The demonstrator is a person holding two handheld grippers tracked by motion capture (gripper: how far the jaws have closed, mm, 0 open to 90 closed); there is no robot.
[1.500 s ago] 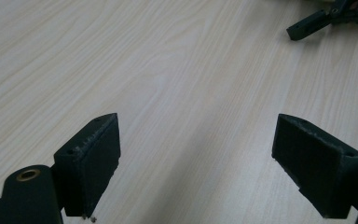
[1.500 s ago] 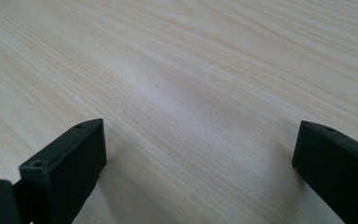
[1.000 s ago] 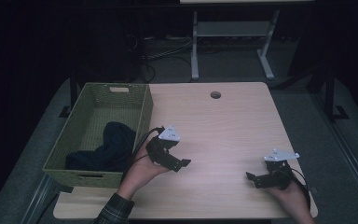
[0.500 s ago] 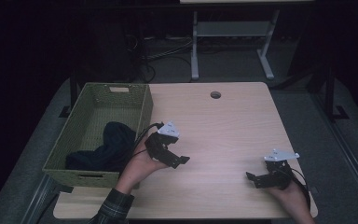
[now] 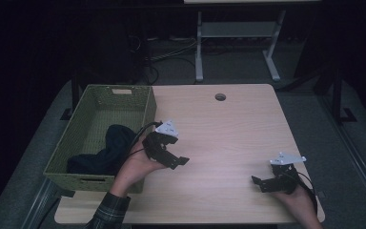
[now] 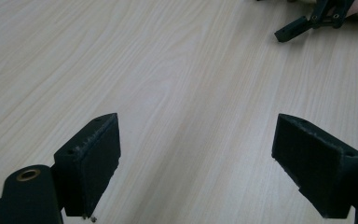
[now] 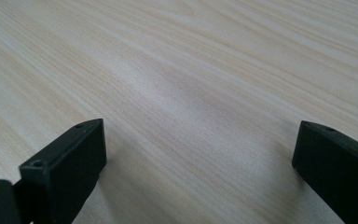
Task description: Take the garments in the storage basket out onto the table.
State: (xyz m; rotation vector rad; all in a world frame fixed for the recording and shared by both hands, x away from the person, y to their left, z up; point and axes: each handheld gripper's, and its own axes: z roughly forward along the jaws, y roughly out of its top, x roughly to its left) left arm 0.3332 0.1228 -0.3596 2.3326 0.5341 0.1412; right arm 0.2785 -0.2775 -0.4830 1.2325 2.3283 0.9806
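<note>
Cloth [image 5: 108, 151] lies lengthwise in basket [image 5: 100, 98], left tool [image 5: 178, 162] beside.

We see a light wood-grain table [image 5: 228, 129] with rounded corners, its top pale and streaked with fine lengthwise grain. Near the far edge, about midway across, sits a small round cable hole [image 5: 220, 97]. On the left side of the tabletop stands a green woven basket [image 5: 145, 112], rectangular, with a handle slot in its far wall; its left part juts past the table's left edge. Inside it lies a dark cloth [image 5: 107, 148], bunched toward the near end.
</note>
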